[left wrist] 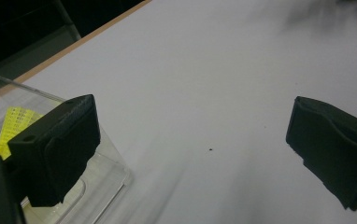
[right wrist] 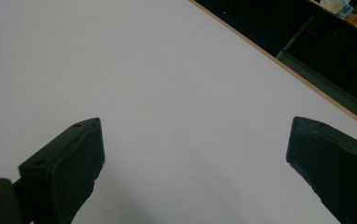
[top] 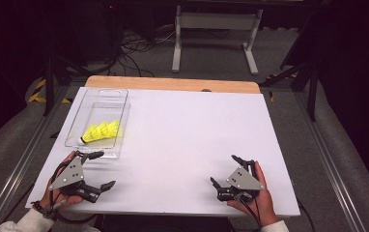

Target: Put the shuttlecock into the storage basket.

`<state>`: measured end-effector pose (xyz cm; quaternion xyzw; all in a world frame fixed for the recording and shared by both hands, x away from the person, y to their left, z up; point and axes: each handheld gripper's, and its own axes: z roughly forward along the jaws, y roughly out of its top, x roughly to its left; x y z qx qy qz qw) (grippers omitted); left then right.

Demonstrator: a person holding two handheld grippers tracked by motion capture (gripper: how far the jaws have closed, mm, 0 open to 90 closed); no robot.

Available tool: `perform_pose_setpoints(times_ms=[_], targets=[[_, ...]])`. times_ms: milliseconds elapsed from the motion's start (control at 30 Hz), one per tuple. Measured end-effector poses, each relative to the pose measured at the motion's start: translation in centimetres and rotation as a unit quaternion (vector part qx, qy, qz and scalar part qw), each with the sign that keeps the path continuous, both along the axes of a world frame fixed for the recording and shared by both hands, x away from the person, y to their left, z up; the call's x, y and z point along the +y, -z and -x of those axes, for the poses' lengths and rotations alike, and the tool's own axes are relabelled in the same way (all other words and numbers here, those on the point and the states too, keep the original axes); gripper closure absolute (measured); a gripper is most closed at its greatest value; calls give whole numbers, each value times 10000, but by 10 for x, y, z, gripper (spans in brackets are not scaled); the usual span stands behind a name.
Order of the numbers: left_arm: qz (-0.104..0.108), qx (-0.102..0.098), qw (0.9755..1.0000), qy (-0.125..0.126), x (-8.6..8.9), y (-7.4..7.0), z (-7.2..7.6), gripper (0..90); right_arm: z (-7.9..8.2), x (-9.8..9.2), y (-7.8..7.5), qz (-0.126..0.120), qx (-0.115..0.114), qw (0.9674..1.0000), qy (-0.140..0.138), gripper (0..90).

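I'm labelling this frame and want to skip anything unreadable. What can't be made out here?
- Shuttlecocks in the clear tray: high view, too small and overlapping to count; in the left gripper view the near jaw covers most of them.
- Tray's near end: cut off by the bottom edge of the left gripper view.
- Left gripper and right gripper: jaws wide apart, but the hands hide the handles.

Clear glossy plastic tray (top: 83,114), matt white tabletop (top: 192,145), wooden edge (top: 173,83)

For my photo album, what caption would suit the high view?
Two open hand-held grippers, left and right, rest on a white table near yellow shuttlecocks in a clear tray.
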<state>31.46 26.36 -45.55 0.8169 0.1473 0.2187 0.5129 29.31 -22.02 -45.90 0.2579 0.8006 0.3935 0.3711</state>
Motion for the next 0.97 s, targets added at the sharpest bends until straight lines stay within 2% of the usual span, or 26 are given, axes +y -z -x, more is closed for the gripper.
perform_pose_setpoints(times_ms=[433,967], targets=[[-71,-13,10000,-10,0,0,-1,40,0,0,0,29,-36,10000,14,54],[-31,30,10000,-41,-1,0,-3,41,-1,-1,1,15,1,10000,-5,56]])
